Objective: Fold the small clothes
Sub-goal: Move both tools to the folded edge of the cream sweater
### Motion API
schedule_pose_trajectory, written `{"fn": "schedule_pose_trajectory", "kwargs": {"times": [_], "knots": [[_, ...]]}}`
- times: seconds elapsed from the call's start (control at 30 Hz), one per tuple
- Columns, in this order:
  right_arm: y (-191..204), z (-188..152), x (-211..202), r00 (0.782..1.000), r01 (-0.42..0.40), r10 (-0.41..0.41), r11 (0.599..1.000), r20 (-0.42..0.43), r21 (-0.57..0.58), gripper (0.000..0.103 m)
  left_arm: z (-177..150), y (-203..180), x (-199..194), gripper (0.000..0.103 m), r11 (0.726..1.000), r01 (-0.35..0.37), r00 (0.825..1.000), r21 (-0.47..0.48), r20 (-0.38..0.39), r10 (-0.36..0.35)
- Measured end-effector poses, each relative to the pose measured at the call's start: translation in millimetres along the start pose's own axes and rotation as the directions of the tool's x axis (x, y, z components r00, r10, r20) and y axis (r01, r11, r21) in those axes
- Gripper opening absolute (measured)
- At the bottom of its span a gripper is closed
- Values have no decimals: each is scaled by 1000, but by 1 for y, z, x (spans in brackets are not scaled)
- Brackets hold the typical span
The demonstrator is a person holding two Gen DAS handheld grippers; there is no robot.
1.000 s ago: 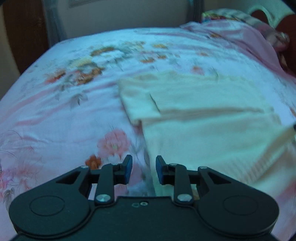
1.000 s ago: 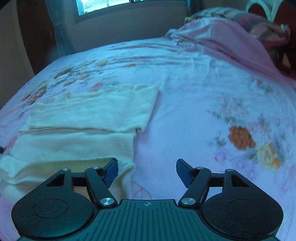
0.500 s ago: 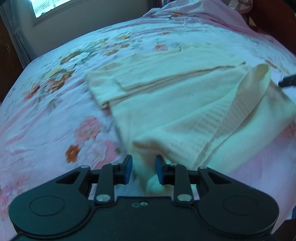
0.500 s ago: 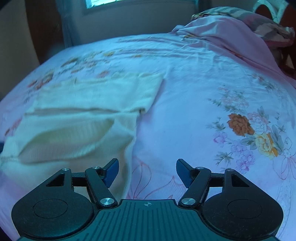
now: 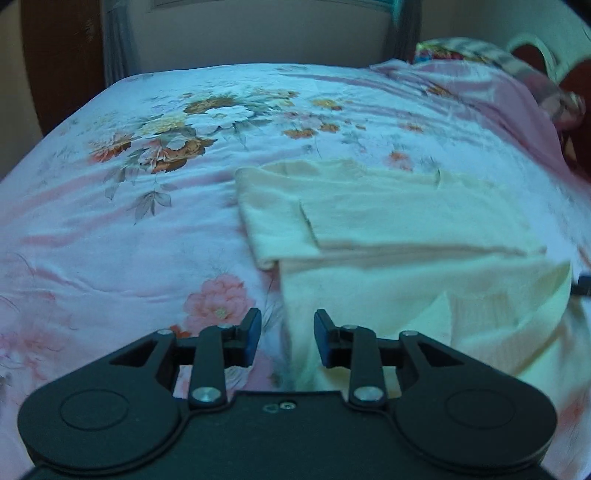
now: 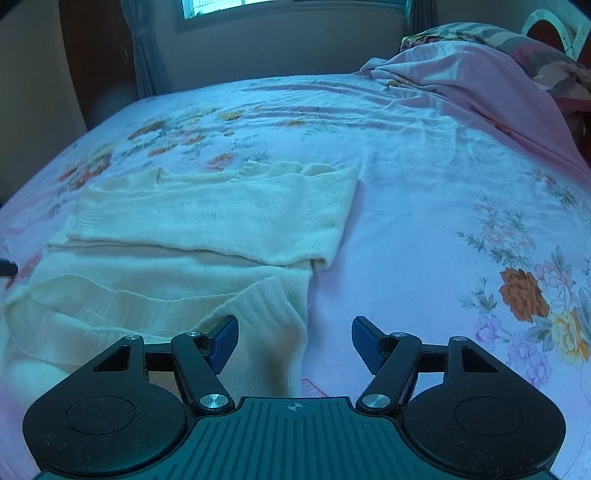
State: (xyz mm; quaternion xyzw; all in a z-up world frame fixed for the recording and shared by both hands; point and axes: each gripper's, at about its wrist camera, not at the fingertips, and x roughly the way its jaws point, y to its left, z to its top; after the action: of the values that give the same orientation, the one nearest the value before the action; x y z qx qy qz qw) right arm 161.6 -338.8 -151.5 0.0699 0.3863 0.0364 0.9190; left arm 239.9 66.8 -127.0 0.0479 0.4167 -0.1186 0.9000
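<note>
A cream knit sweater point(image 5: 406, 229) lies flat on the floral bed sheet point(image 5: 110, 240), its sleeves folded across the body. Its ribbed hem is turned up in a loose fold on the near side. My left gripper point(image 5: 287, 339) hovers over the sweater's near left edge; its jaws are opening, and the cloth edge runs between them with no pad pressing it. In the right wrist view the sweater point(image 6: 221, 218) fills the left half. My right gripper point(image 6: 294, 341) stands open, with the ribbed hem corner point(image 6: 269, 306) lying between its fingers, nearer the left one.
A heaped pink quilt point(image 6: 480, 74) and a striped pillow point(image 6: 498, 37) lie at the back right by a dark headboard. A window point(image 6: 236, 3) and curtain stand behind the bed. Bare sheet point(image 6: 424, 184) spreads to the right of the sweater.
The left view swung out over the sweater half a second ago and has come back to its left edge. The ribbed hem now lies turned up, and its corner sits between the right jaws.
</note>
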Motion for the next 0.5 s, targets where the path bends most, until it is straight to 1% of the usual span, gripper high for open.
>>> {"fn": "schedule_pose_trajectory", "kwargs": {"times": [0.1, 0.17, 0.27, 0.33, 0.37, 0.43, 0.5], "knots": [[-5, -7, -2, 1000, -19, 19, 1000, -18, 7, 68, -15, -5, -7, 32, 994, 62, 998, 93, -22, -60], [-5, -12, -3, 999, -37, 37, 999, -25, -2, 68, -27, -14, -9, 32, 979, 83, 996, 185, -44, -76], [-2, -16, -3, 998, -49, 49, 999, -32, -18, 68, -39, -24, -8, 32, 957, 94, 995, 274, -60, -81], [-1, -16, 1, 997, -61, 60, 998, -40, -23, 68, -39, -30, -6, 32, 947, 83, 996, 312, -45, -73], [0, -14, 4, 997, -70, 68, 997, -43, -27, 68, -37, -32, -4, 32, 944, 91, 996, 316, -41, -83], [3, -12, 8, 996, -84, 82, 996, -39, -40, 68, -30, -38, 3, 33, 940, 97, 995, 328, -30, -92], [7, -9, 12, 996, -85, 83, 995, -37, -56, 68, -23, -46, 10, 35, 929, 83, 996, 361, -12, -84]]}}
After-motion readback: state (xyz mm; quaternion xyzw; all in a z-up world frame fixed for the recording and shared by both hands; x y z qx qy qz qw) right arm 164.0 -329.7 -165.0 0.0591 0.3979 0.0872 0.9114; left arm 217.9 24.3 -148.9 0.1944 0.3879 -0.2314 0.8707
